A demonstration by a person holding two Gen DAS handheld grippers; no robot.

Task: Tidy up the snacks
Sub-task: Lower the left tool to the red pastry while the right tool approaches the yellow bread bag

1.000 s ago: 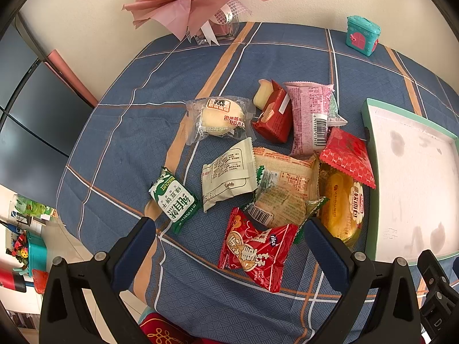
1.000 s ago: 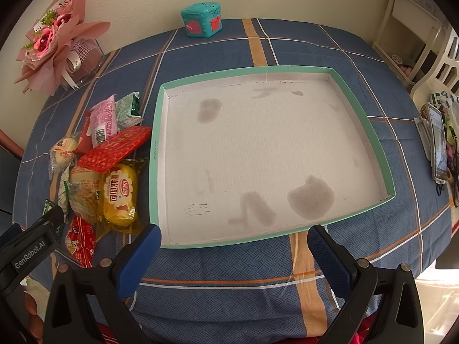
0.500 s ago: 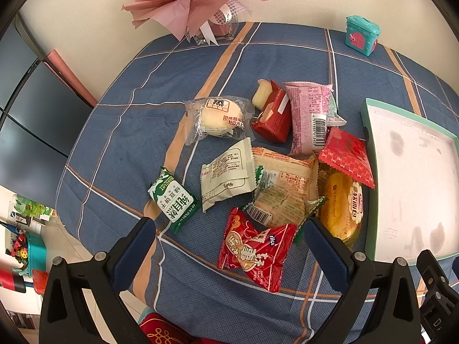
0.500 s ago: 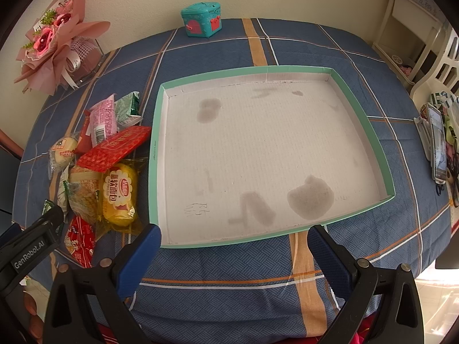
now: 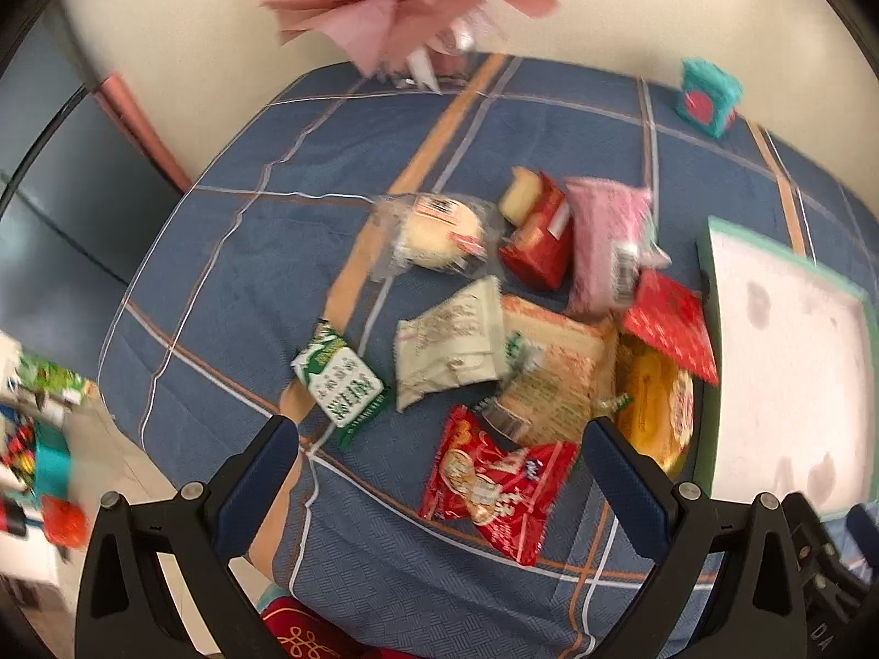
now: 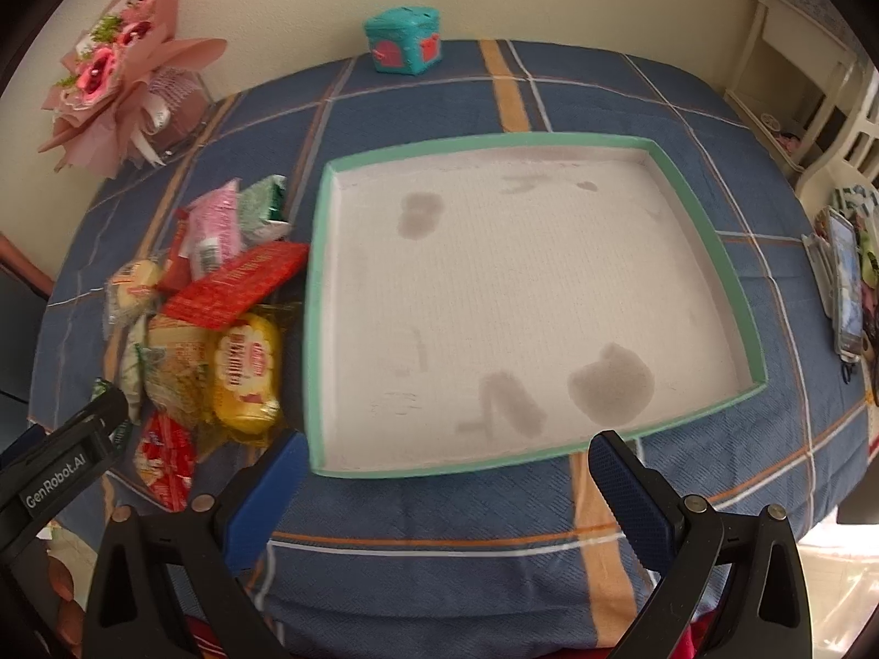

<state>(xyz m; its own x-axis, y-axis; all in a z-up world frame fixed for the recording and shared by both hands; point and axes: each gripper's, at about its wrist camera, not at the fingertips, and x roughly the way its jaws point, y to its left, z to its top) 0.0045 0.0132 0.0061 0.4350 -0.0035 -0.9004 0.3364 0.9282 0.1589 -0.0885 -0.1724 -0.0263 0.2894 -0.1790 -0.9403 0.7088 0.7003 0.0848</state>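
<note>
Several snack packets lie in a heap on the blue plaid tablecloth: a red crisp bag (image 5: 491, 486), a green-and-white pack (image 5: 341, 384), a cream wrapper (image 5: 448, 348), a round bun (image 5: 437, 233), a pink pack (image 5: 607, 244) and a yellow cake (image 6: 247, 370). My left gripper (image 5: 439, 456) hangs open just above the near edge of the heap, over the red bag. A green-rimmed white tray (image 6: 708, 230) lies empty to the heap's right. Open too, my right gripper (image 6: 445, 467) hovers at the tray's near rim with nothing between its fingers.
A pink flower bouquet (image 6: 118, 90) and a small teal box (image 6: 404, 46) stand at the table's far edge. Phones and clutter (image 6: 843, 285) lie at the right edge. The table drops off to the floor on the left (image 5: 44, 439).
The left gripper has moved forward and down towards the snack heap, blurring its view. The right gripper has edged slightly closer to the tray. Both stay open.
</note>
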